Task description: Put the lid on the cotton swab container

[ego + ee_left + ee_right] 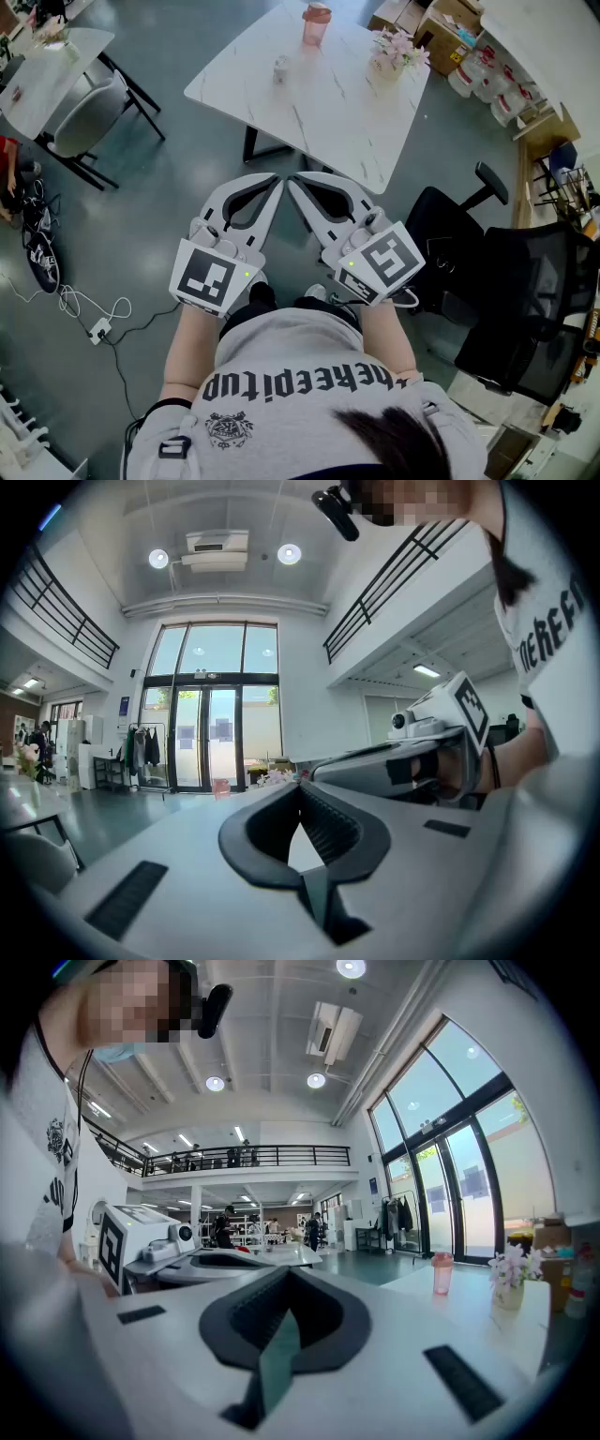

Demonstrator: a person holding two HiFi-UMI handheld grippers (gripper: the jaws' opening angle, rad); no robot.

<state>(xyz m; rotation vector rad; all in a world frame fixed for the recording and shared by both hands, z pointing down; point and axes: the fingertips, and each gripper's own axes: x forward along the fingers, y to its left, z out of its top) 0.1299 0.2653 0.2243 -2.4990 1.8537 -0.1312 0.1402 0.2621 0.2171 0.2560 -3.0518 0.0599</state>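
In the lower middle of the head view, the left gripper [277,179] and the right gripper [292,180] are side by side, with their tips close together. Each has its jaws pressed together with nothing between them. A small container [280,67], too small to show its lid, stands on the white desk [347,112] at upper middle. It is well apart from both grippers, left of a pink bottle [316,24] and flowers [397,49].
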